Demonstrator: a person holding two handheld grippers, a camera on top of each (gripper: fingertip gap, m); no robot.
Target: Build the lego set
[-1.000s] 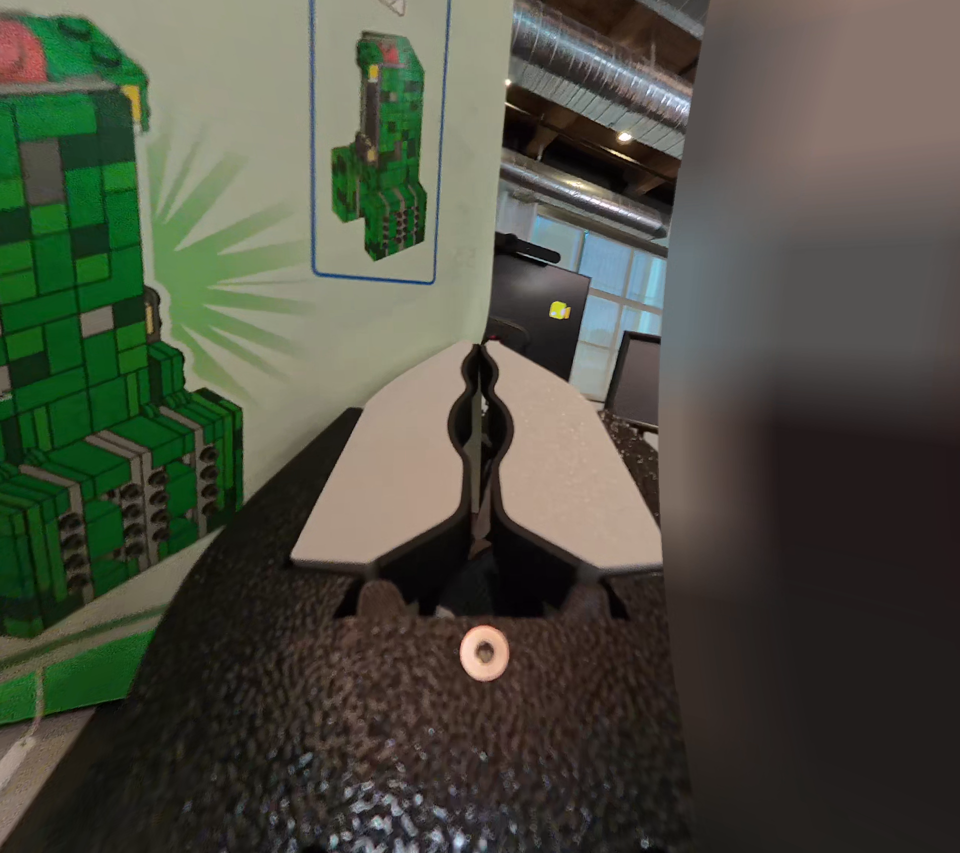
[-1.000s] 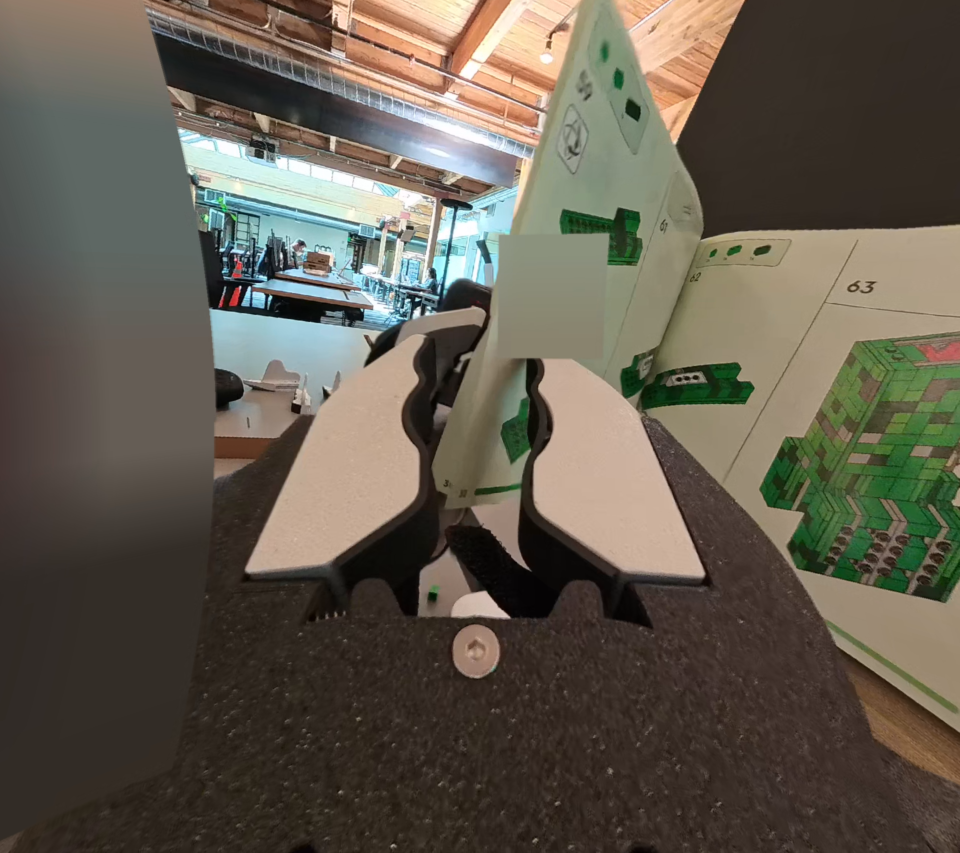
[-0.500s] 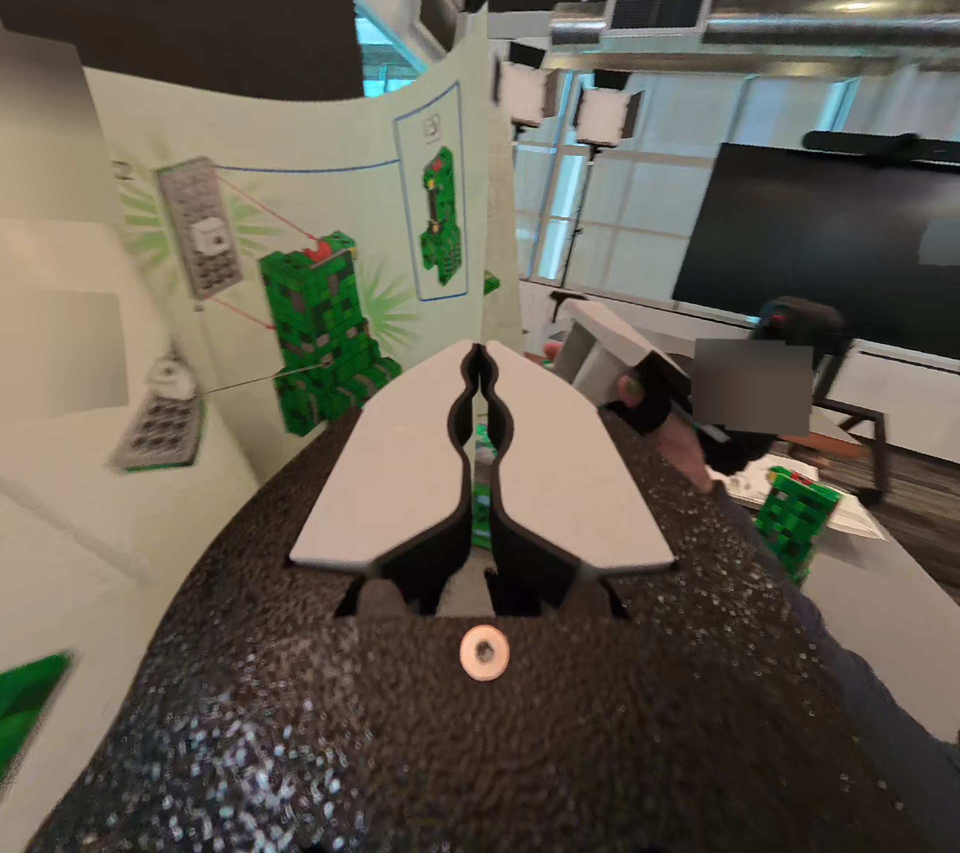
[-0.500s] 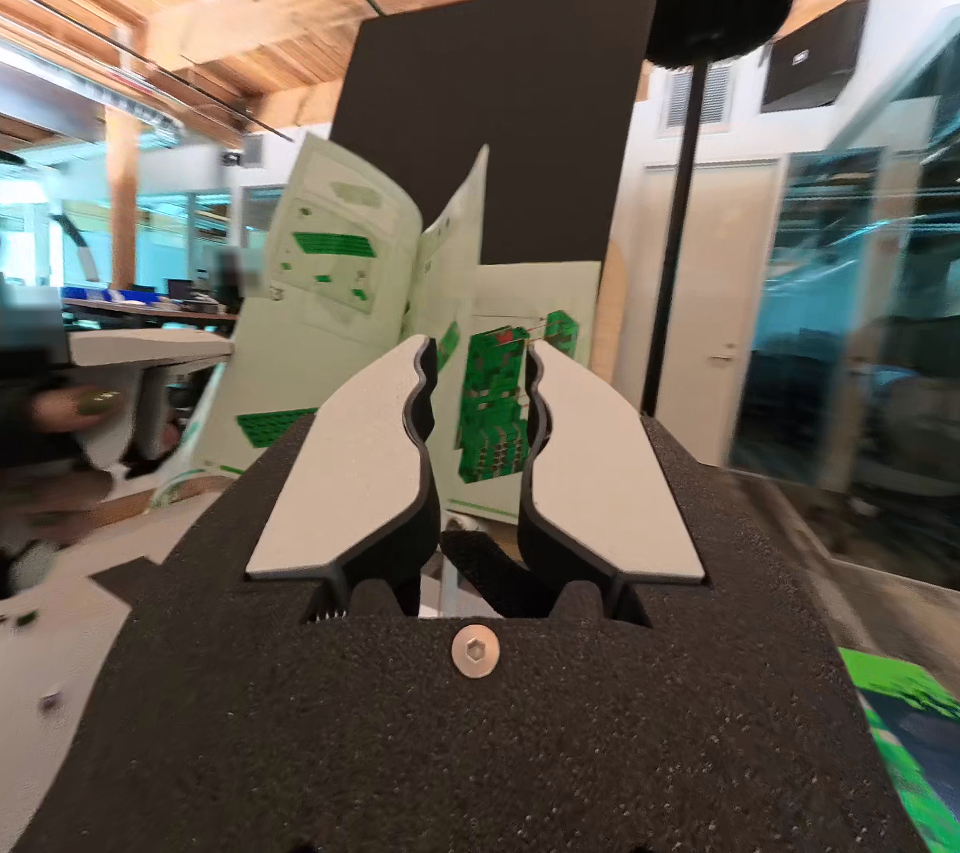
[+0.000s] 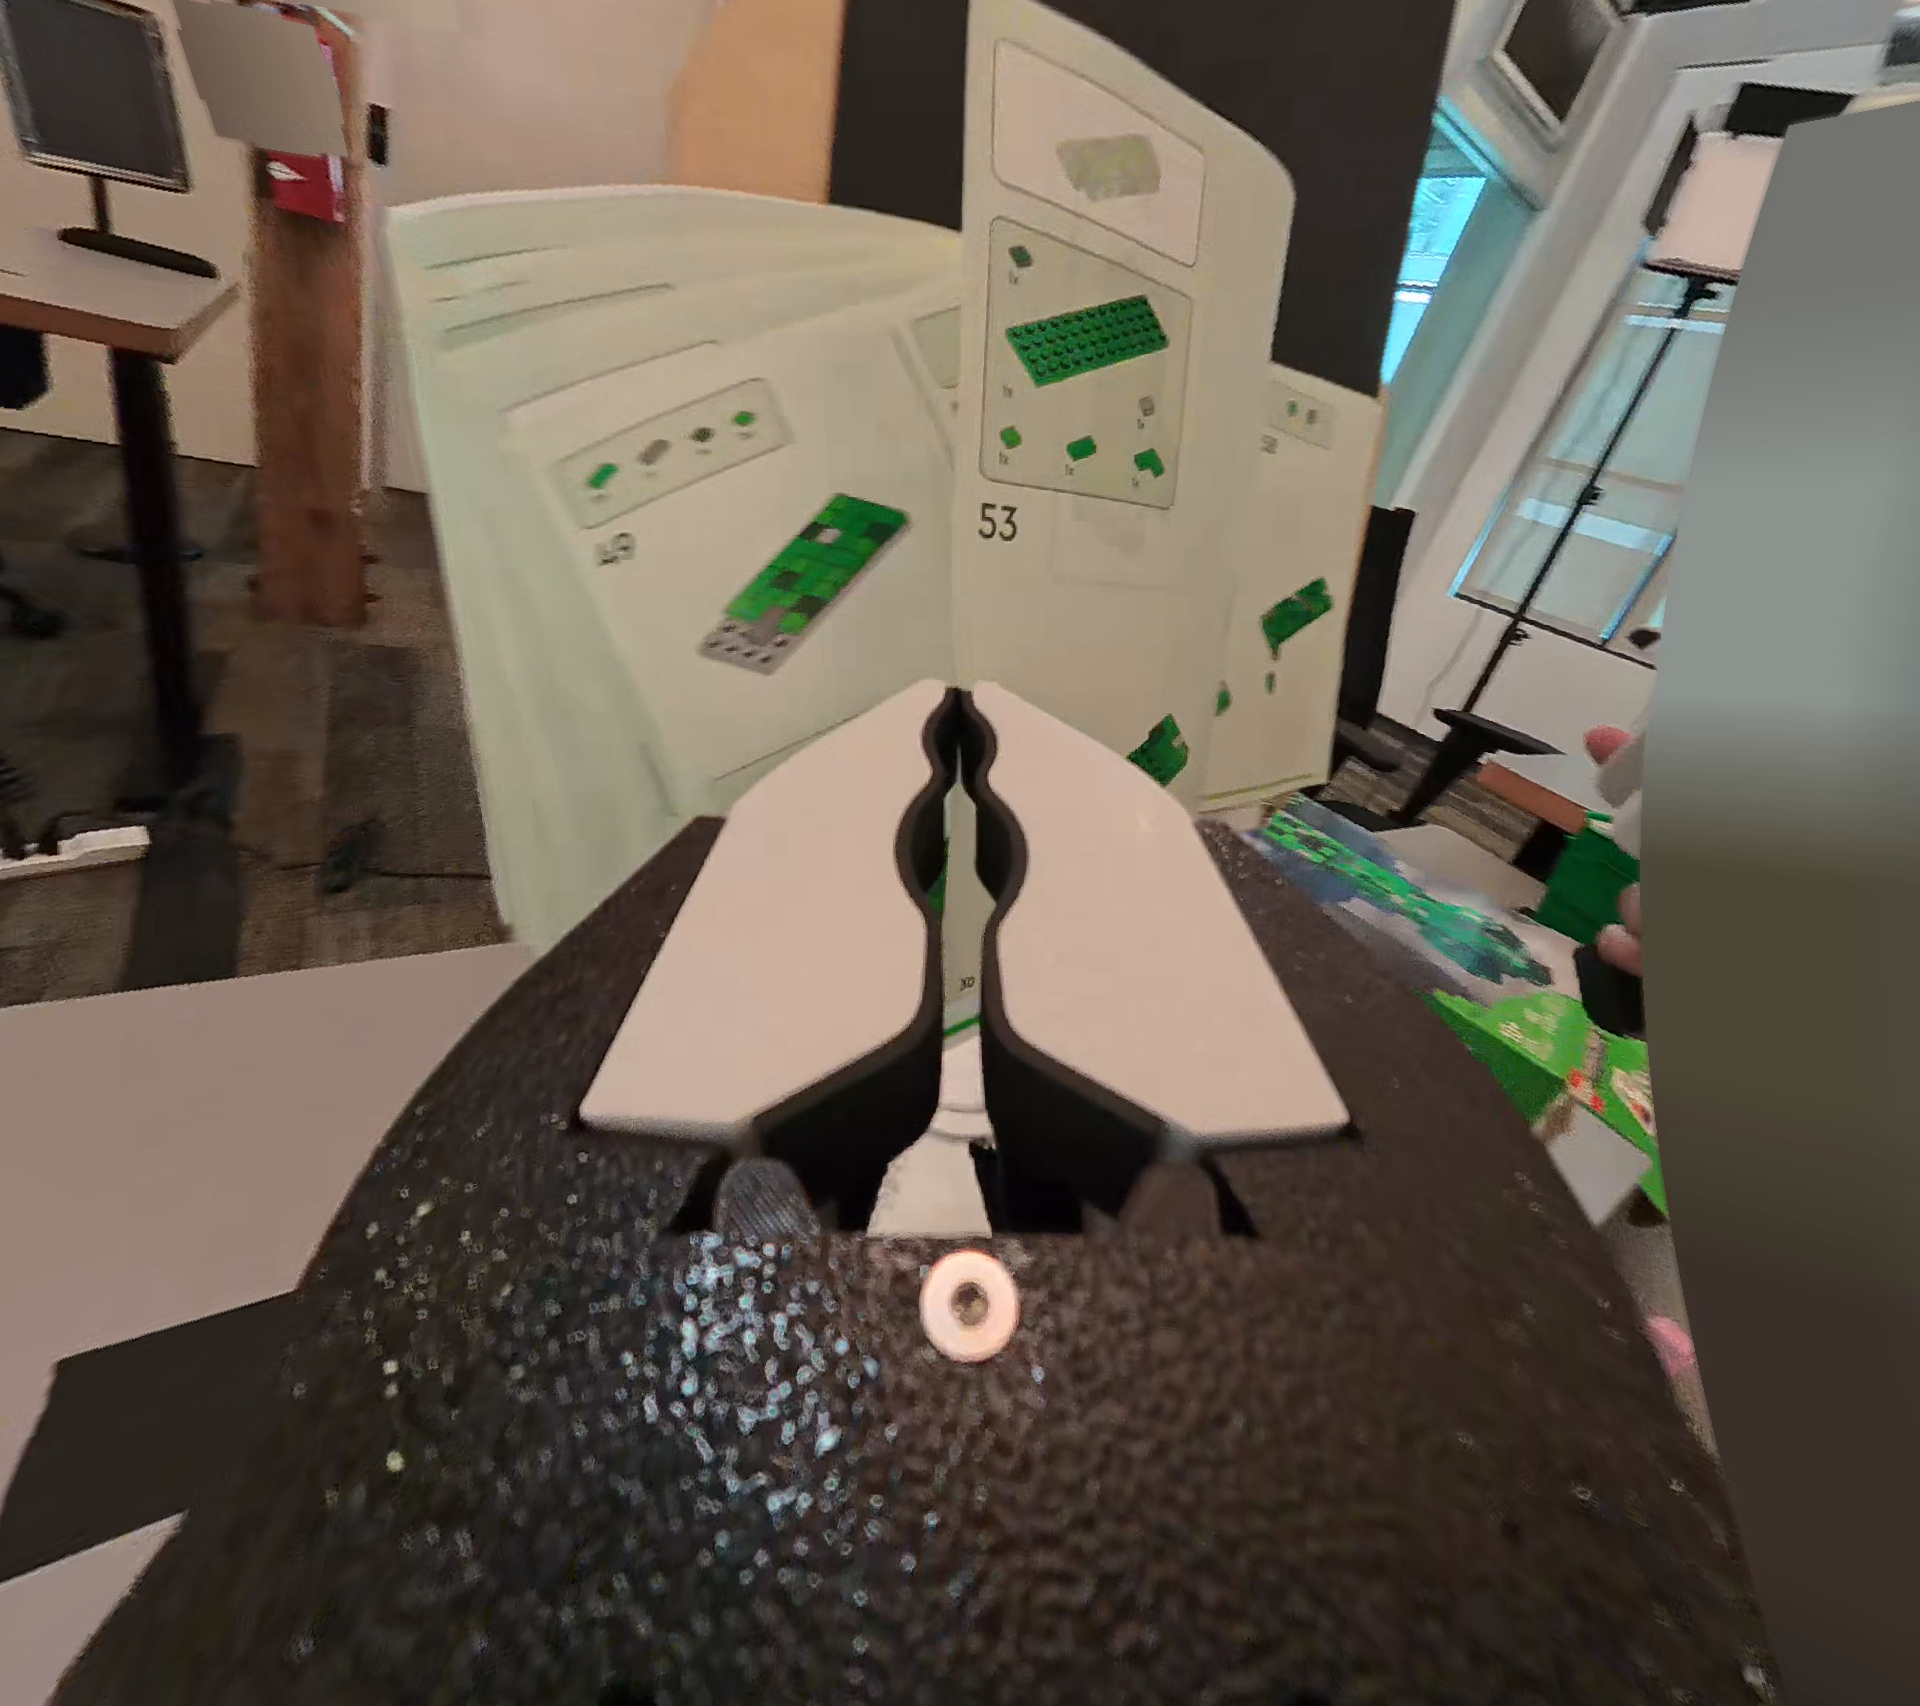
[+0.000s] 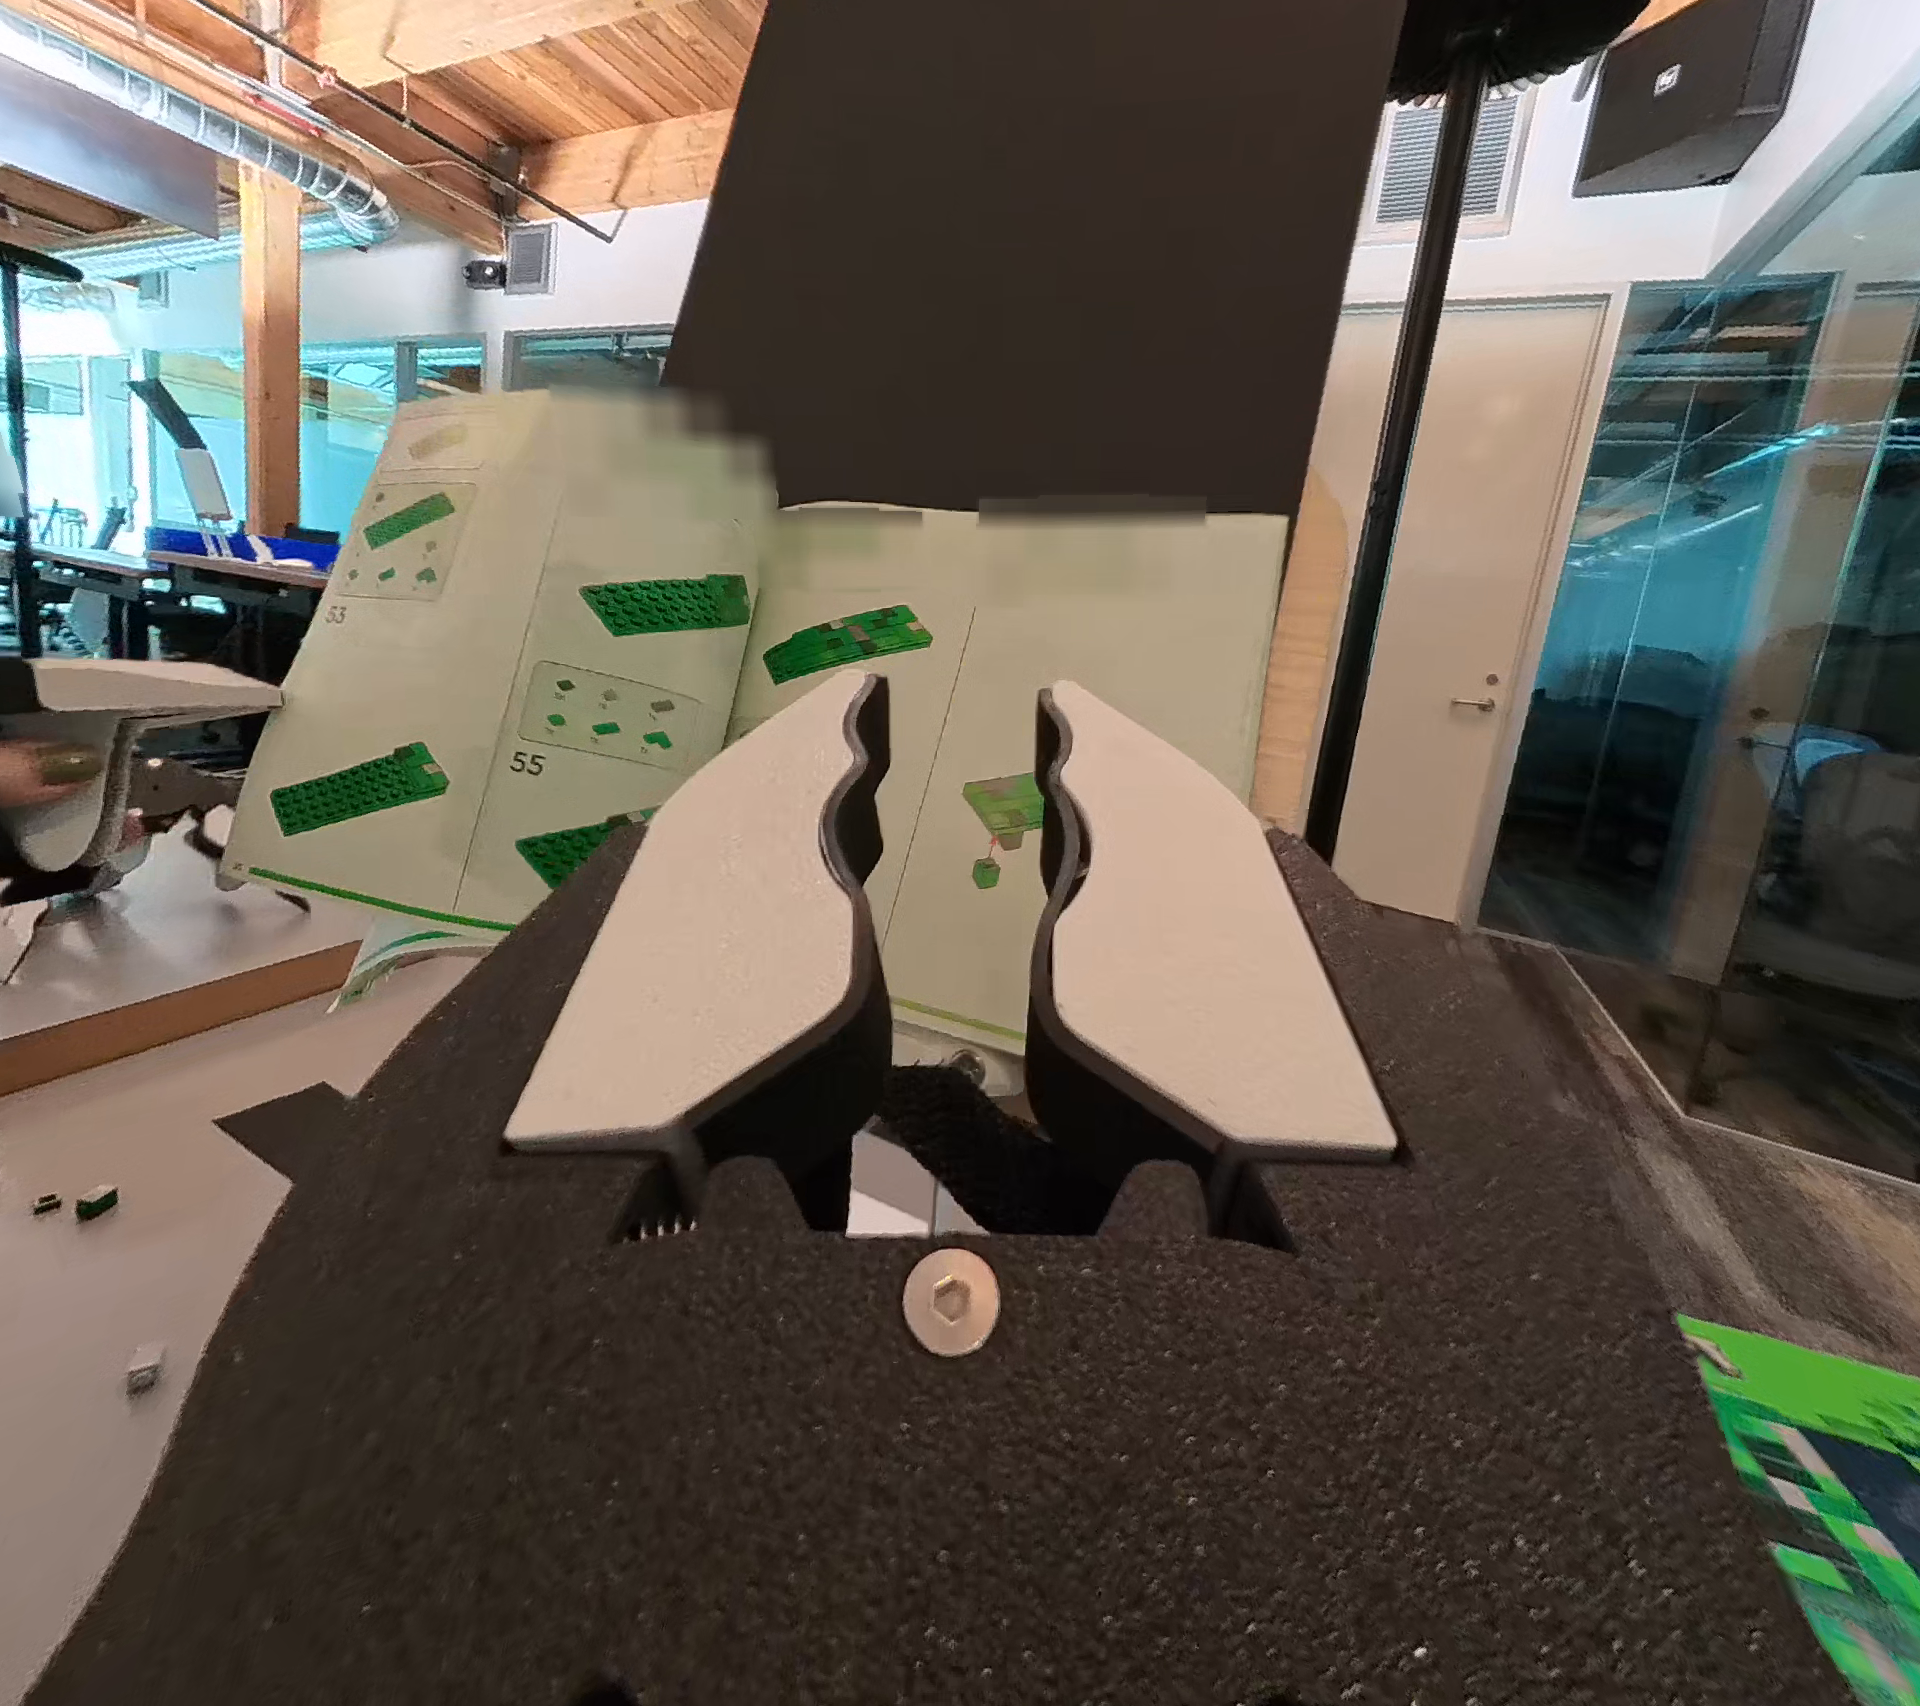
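Left gripper: clenched, fingertips together on the edge of a raised page of the instruction booklet.
Right gripper: released, jaws apart with nothing between them, pointed at the right-hand page of the booklet, which lies beyond the fingertips.
Instruction booklet: stands open towards the far edge of the worktop, leaning against a black board.
Loose bricks: small pieces on the worktop's left part, well apart from both grippers.
Green box: at the worktop's near right corner.
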